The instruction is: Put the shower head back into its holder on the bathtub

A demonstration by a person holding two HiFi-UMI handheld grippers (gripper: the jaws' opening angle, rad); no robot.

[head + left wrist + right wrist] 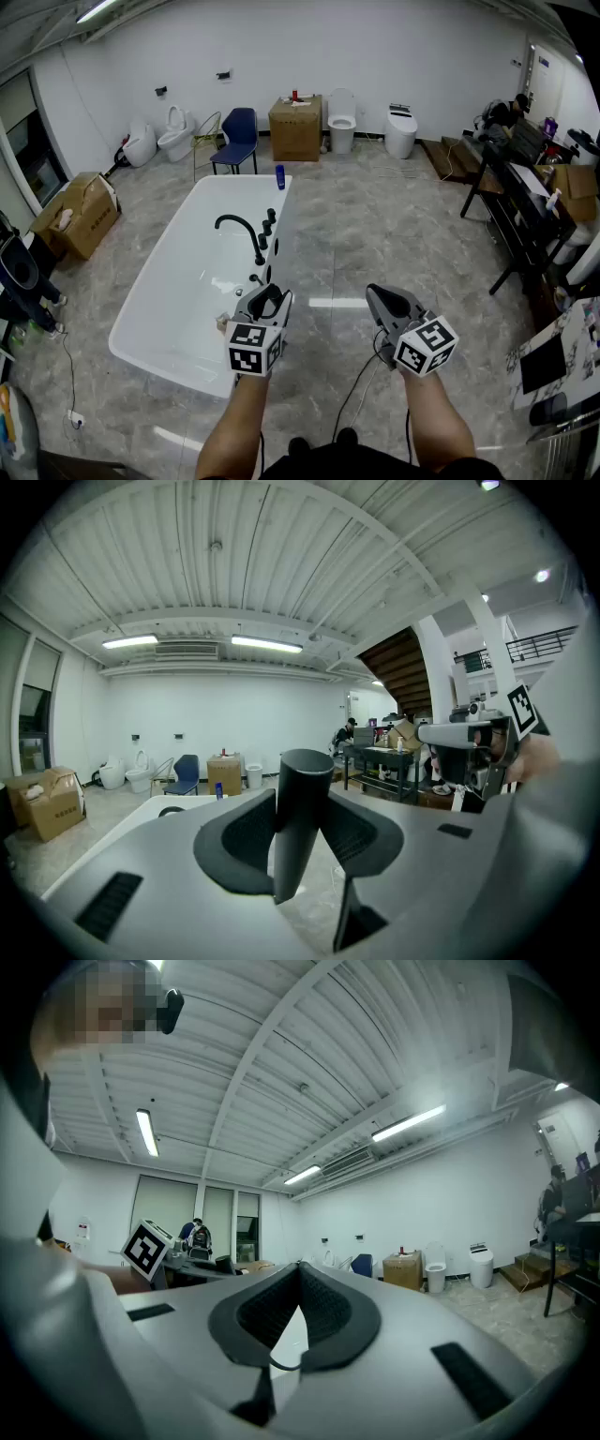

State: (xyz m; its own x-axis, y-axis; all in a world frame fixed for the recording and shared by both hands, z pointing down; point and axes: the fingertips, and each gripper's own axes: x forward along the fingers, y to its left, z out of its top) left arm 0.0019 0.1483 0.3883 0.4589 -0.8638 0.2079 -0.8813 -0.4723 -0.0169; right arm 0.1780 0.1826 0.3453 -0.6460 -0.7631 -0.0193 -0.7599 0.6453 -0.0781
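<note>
The white bathtub stands to the left in the head view, with a black curved faucet and small black fittings on its right rim. My left gripper hovers beside the tub's near right corner, shut on the black shower head handle. In the left gripper view the handle stands upright as a dark cylinder clamped between both pads of that gripper. My right gripper is held over the floor to the right of the tub. It is shut with nothing in it.
A blue bottle stands on the tub's far rim. Behind the tub are a blue chair, a cardboard box and toilets. Another box is at the left. Dark tables line the right side. Cables trail on the floor near my feet.
</note>
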